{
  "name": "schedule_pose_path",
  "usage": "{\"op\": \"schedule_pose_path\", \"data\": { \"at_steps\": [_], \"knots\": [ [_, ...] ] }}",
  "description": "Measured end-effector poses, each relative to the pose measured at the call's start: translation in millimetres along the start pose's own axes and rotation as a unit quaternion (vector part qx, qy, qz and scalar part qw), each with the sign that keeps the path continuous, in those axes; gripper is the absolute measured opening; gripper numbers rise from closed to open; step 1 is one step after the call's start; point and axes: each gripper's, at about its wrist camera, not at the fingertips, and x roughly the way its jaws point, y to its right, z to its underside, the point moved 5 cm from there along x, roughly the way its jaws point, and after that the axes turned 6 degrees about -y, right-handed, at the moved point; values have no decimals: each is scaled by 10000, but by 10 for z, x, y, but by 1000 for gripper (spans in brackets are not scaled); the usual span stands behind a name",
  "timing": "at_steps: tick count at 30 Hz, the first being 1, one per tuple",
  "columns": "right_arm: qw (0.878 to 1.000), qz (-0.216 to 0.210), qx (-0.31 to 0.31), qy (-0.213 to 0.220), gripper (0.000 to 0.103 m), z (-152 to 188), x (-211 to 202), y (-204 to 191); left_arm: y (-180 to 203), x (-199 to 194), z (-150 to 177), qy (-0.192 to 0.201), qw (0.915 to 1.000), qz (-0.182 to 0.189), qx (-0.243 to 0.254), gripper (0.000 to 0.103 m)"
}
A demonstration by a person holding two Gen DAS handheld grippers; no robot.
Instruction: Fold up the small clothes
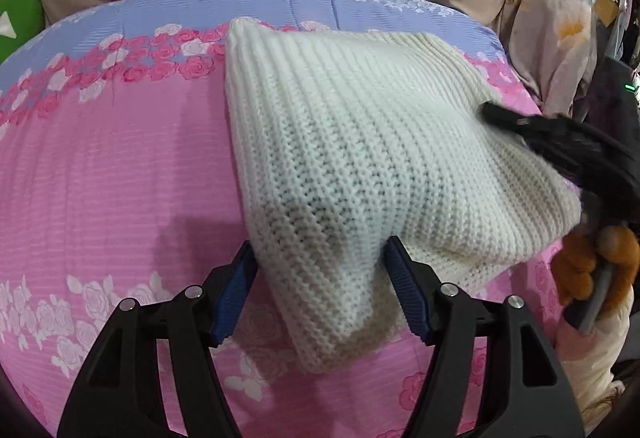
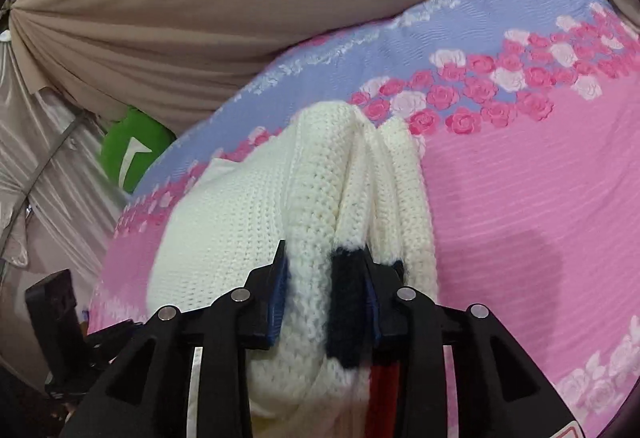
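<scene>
Left wrist: chunky ribbed cream knit (image 1: 360,142)

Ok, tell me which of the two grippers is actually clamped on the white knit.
The right gripper: its pads pinch a bunched fold of the white knit sweater. The left gripper only straddles a corner, pads standing apart from it.

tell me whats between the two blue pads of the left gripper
A fold of the white knit garment sits between the pads of the left gripper, seen in the left wrist view; the jaws stand wide around it.
</scene>
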Motion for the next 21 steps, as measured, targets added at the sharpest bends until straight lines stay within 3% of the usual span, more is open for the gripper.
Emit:
{"op": "schedule_pose_path", "data": {
  "at_steps": [3,7,9,11,12,13,15,17,19,21],
  "knots": [
    [9991,-246,-282,180,47,57,-353,-159,36,-217,-3,191,9996,201,33,62],
    [9979,-353,-451,-295,56,325,-313,-266,131,-547,-55,548,9961,677,102,65],
    [9967,-389,-449,-547,57,482,-184,-250,175,-540,-81,576,9963,610,167,70],
    [9968,-256,-417,-633,48,603,-61,-201,197,-378,-39,295,9980,518,222,70],
    [9967,-193,-448,-646,24,619,-29,-189,198,-281,0,145,9986,459,238,69],
    [9971,-298,-400,-579,19,606,-83,-193,185,-209,20,40,9991,326,282,69],
    [9932,-1136,-161,-189,16,509,-392,-252,167,-141,77,-117,9991,74,410,57],
    [9892,-1463,-65,52,13,452,-635,-248,109,-116,126,-244,9988,29,412,55],
    [9968,-785,-87,-93,11,503,-549,-78,21,-43,196,-481,9984,80,284,53],
    [9967,158,40,-793,10,728,-132,243,-50,51,258,-650,9975,244,162,53]
  ]
}}
